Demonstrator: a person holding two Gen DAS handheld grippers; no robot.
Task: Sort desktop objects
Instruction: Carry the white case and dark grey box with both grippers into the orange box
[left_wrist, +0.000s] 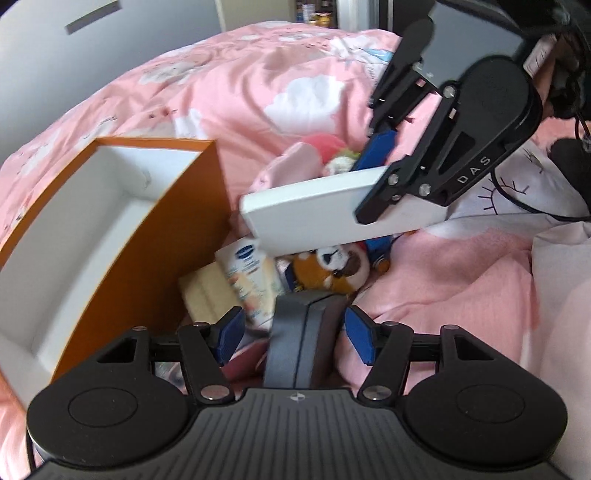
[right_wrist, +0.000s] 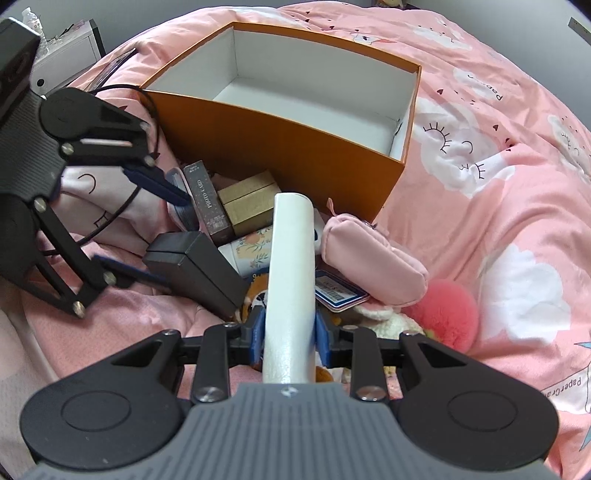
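Your right gripper (right_wrist: 289, 338) is clamped on a flat white box (right_wrist: 291, 280), blue pads pressing both broad faces near one end, so most of its length juts forward toward the middle of the right wrist view; in the left wrist view the same box (left_wrist: 314, 214) hangs right of centre, above the pile. It looks rigid, smooth and fairly light, and held this far from its middle it will likely want to droop or twist in the pads, so keep the squeeze firm and carry it slowly. The orange box (right_wrist: 295, 147) with its white interior sits in the upper middle of the right wrist view, empty as far as you can see, and looks like the natural place for it. Your left gripper (left_wrist: 295, 338) stands with its jaws spread, and a dark grey case (left_wrist: 299, 332) lies between them at the bottom centre of its view; the pads do not seem to press on it yet. That case looks stiff with rounded, slightly slick edges, so take it across its narrow sides near the middle. The pink pouch (right_wrist: 369, 258) and the red panda plush (left_wrist: 332, 267) are soft and will squash under the pads, while the lotion tube (left_wrist: 251, 280) beside the orange wall may slip.
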